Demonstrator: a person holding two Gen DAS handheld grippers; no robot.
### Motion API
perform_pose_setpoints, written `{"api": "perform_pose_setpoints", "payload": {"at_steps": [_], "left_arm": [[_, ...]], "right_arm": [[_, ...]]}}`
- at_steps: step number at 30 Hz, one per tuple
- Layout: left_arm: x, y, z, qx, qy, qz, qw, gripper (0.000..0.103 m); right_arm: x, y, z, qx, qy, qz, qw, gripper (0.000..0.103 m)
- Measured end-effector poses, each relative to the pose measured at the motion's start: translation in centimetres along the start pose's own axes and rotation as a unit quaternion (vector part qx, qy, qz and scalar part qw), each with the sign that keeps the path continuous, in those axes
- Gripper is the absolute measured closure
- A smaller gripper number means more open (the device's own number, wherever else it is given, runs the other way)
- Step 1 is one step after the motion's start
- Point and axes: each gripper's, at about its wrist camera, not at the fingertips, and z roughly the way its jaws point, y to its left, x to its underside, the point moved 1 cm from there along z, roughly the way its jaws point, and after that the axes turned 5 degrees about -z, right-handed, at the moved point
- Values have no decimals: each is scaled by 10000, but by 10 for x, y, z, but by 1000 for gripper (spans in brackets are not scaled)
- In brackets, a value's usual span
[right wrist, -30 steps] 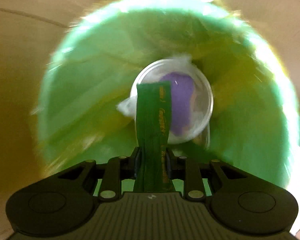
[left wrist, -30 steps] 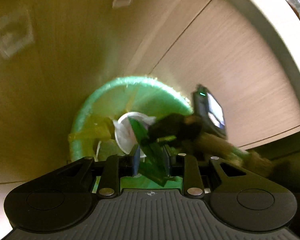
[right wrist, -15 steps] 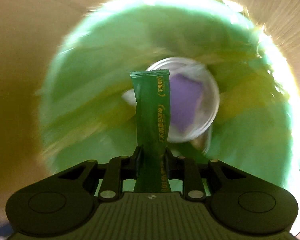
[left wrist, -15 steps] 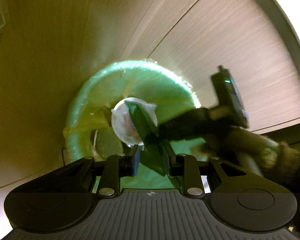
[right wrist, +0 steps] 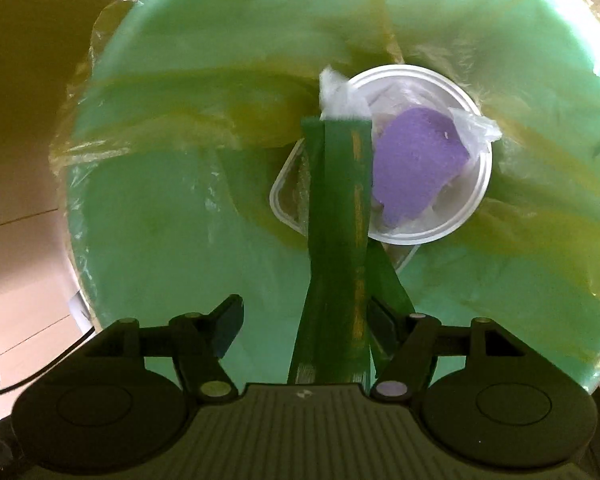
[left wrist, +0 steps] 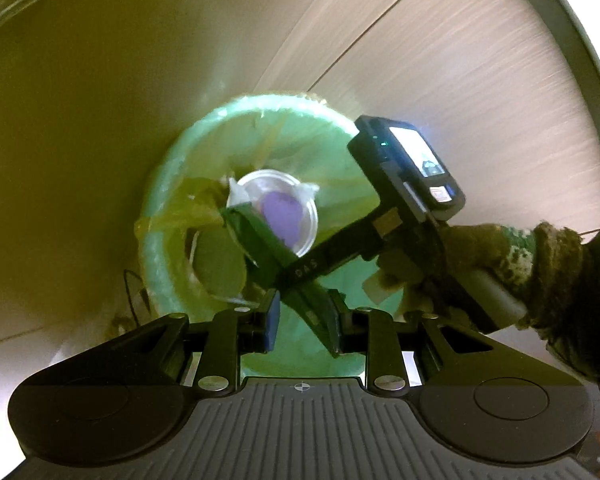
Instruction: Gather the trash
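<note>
Right claw [right wrist: 302, 314] spread wide, green sachet [right wrist: 340, 208] slipping free over the bin [right wrist: 160, 240]; left claw [left wrist: 304, 318] open; let it drop centrally

Both views downward, sharing green bin [left wrist: 188, 240]

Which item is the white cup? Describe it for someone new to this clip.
Find the green-lined bin. At its bottom lies the white cup, round-rimmed, behind the green sachet. It alone holds a purple lump and crumpled clear plastic.
</note>
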Motion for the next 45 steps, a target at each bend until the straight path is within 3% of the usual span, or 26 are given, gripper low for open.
{"api": "perform_pose_setpoints", "payload": {"at_steps": [6,10,13,16,20,23,28,31,32,35,38,42,45], "left_arm": [[-4,-14,-19,-21,-32,238,9997,75],[-12,-29,-40,-58,-248,441,9987,75],[-20,-47,-58,-29,-407,662,9970,74],[-25,-66,-77,17,-613,820,9947,74],[-16,-98,-117,37,-1173,1005,9880,74],[6,-122,-151,-37,-1733,1077,9790,74],[73,-165,-217,31,-2923,1075,9503,74],[115,-197,-238,-153,-3272,1401,9344,79],[128,-204,-242,-198,-3354,1459,9305,85],[158,-216,-252,-364,-3556,1436,9228,87],[176,-221,-262,-709,-3756,1190,9164,87],[196,-236,-266,-1526,-3986,1198,8964,87],[204,-243,-269,-1454,-3991,1282,8962,87]], "right_arm": [[29,12,-26,431,-281,-9,9987,35],[60,18,-80,694,-1062,551,9904,35],[96,35,-133,853,-1984,1068,9705,35],[141,60,-190,1133,-2934,1396,9390,35],[200,85,-238,1597,-3856,1560,8953,35],[236,94,-264,1764,-4304,1490,8726,35],[302,124,-312,1700,-5198,1028,8308,35],[345,144,-334,1672,-5544,850,8109,27],[357,149,-337,1633,-5634,821,8057,26],[388,158,-344,1623,-5904,705,7875,26],[412,164,-344,1613,-6033,674,7782,25],[430,166,-334,1640,-6113,543,7723,25],[436,170,-328,1596,-6121,432,7733,25]]}}
